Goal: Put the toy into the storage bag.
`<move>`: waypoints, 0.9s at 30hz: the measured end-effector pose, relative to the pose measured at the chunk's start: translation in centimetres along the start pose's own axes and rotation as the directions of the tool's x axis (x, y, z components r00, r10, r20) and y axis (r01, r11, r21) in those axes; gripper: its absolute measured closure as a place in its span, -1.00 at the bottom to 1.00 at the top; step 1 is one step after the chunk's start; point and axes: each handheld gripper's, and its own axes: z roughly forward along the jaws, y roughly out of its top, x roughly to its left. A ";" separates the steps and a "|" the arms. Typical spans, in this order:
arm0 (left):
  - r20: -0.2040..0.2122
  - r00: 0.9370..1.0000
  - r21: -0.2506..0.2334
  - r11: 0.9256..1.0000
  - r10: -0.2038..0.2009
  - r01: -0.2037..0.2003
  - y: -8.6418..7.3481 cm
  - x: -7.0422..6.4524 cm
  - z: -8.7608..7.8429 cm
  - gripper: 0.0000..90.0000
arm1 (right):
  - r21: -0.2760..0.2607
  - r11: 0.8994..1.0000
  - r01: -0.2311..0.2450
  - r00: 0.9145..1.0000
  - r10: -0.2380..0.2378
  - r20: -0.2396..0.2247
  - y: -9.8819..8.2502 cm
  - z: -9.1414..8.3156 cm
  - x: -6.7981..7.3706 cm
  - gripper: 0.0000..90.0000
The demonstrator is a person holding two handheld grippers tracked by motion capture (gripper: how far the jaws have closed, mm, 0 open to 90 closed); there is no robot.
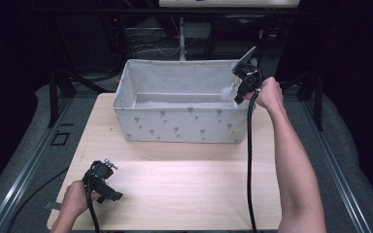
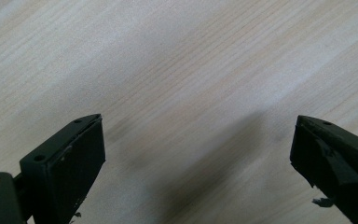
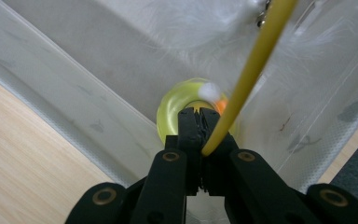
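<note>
I can read no words, brand names, numbers or labels from here. The only marks I make out are small grey printed motifs scattered over the pale fabric storage box (image 1: 177, 124), which stands at the far end of the light wooden table (image 1: 175, 189); they are pictures, not letters, and too small to identify.
</note>
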 end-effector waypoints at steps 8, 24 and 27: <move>0.001 1.000 -0.001 1.000 -0.008 0.008 0.0 0.0 0.0 -0.93 | 0.027 1.000 -0.015 1.000 0.015 -0.003 -0.2 1.1 -0.6 0.96; 0.003 1.000 -0.001 1.000 -0.007 0.007 0.0 0.0 0.0 -0.93 | 0.049 0.998 -0.031 1.000 0.031 -0.003 0.3 2.1 -0.4 0.96; 0.005 1.000 0.002 1.000 -0.005 0.005 0.0 0.0 0.1 -0.93 | 0.055 0.998 -0.031 1.000 0.031 -0.005 0.3 2.2 -0.5 0.96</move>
